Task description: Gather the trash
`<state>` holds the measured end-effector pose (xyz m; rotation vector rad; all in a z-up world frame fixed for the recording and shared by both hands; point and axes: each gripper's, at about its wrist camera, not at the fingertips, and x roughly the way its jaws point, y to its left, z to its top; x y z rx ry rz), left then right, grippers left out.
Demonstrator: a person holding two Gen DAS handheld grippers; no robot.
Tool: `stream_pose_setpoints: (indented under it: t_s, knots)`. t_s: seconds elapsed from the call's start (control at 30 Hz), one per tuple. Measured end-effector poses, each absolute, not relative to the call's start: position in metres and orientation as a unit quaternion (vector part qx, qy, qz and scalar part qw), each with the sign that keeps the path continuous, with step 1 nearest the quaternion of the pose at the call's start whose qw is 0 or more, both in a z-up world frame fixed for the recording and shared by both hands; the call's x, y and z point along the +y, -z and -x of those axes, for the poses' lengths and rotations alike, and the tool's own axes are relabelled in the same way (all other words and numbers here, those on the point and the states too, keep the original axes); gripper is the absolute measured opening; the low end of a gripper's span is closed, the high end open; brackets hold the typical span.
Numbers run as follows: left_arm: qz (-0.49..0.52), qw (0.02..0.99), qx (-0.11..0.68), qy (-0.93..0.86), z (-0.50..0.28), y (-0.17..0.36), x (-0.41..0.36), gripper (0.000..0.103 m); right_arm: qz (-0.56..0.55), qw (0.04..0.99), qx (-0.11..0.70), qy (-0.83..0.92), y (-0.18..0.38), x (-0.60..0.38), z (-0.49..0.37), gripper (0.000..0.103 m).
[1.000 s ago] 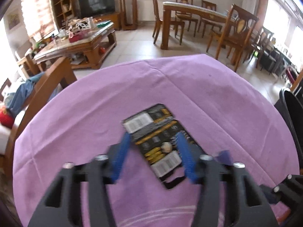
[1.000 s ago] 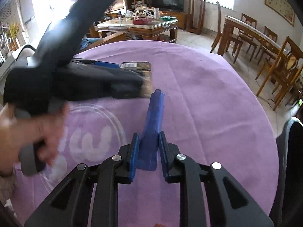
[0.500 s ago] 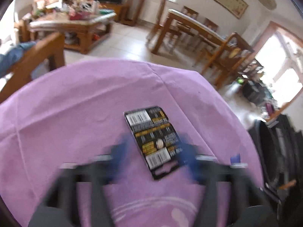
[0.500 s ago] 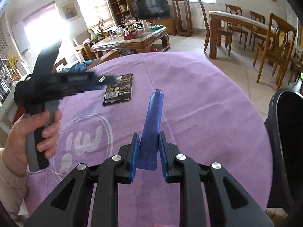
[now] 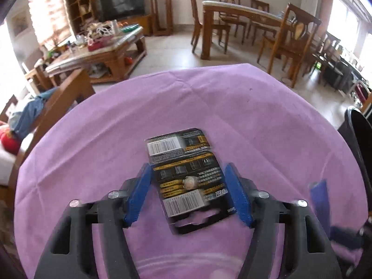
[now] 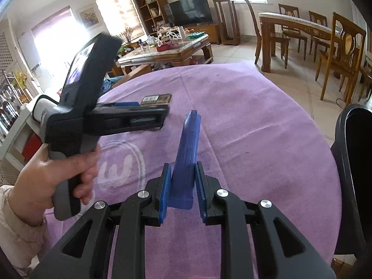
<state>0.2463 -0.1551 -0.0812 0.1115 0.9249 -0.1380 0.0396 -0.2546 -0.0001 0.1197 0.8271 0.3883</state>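
A black and yellow battery blister card (image 5: 186,162) lies flat on the purple tablecloth (image 5: 255,116). My left gripper (image 5: 187,167) straddles it and its jaws are closing; the blue pads (image 5: 141,190) stand close to the card's long edges without visibly pressing, so the card lies unbent. The right wrist view shows the same card (image 6: 157,98) beyond the left gripper (image 6: 139,107), which a hand (image 6: 58,176) holds. My right gripper (image 6: 182,169) is shut on a flat blue plastic piece (image 6: 188,144) that sticks forward above the cloth. The left wrist view catches that piece (image 5: 319,200) at its right edge.
A black bin (image 6: 348,162) stands beside the table's right edge, its rim (image 5: 358,134) also showing in the left wrist view. A white round logo (image 6: 121,167) is printed on the cloth. Wooden chairs (image 5: 290,41) and a coffee table (image 5: 97,53) stand beyond.
The left gripper opened wide and blurred half a second ago, then came back down over the card with narrower jaws. The right gripper swung a little, still holding the blue piece.
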Motion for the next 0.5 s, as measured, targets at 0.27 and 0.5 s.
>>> stream_pose_setpoints:
  t_s: [0.27, 0.5]
  knots:
    - [0.065, 0.873, 0.463, 0.139, -0.229, 0.085, -0.09, 0.002, -0.07, 0.898, 0.391, -0.188, -0.001, -0.261, -0.037, 0.021]
    - [0.163, 0.846, 0.47, 0.194, -0.233, 0.095, -0.094, 0.054, -0.075, 0.899, 0.389, -0.189, 0.0, -0.265, -0.033, 0.021]
